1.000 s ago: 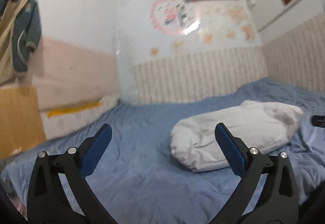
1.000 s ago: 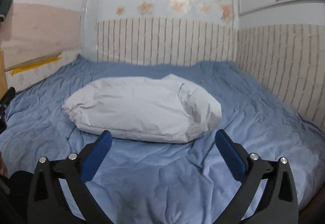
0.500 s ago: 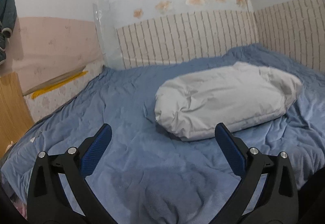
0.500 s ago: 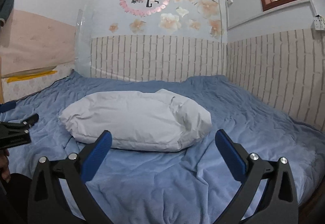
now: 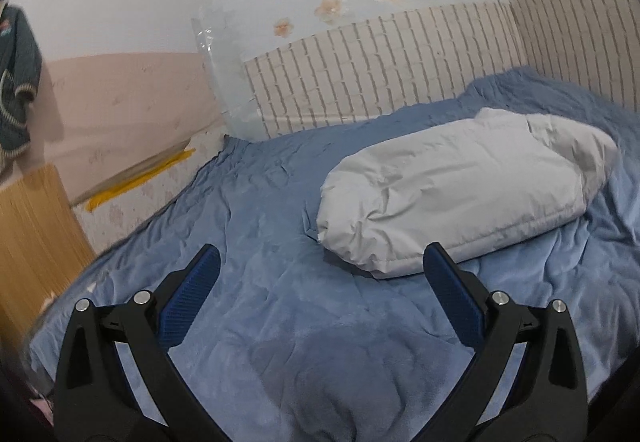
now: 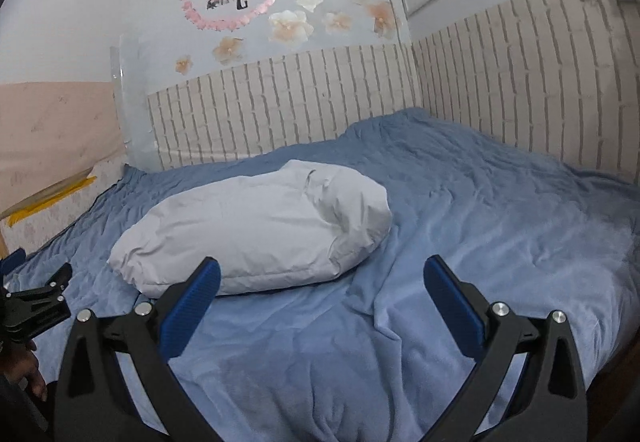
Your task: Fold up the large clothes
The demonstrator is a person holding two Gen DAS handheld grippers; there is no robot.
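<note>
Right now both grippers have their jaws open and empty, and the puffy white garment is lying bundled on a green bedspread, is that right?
Not quite: the bedspread is blue, not green, as the right wrist view shows plainly. The rest holds. The puffy white garment lies bundled on it, and both the left gripper and the right gripper have their jaws open with nothing between them.

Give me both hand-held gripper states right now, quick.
Left hand-held gripper: open, holding nothing, above the blue bedspread.
Right hand-held gripper: open, holding nothing, facing the white padded garment.
</note>
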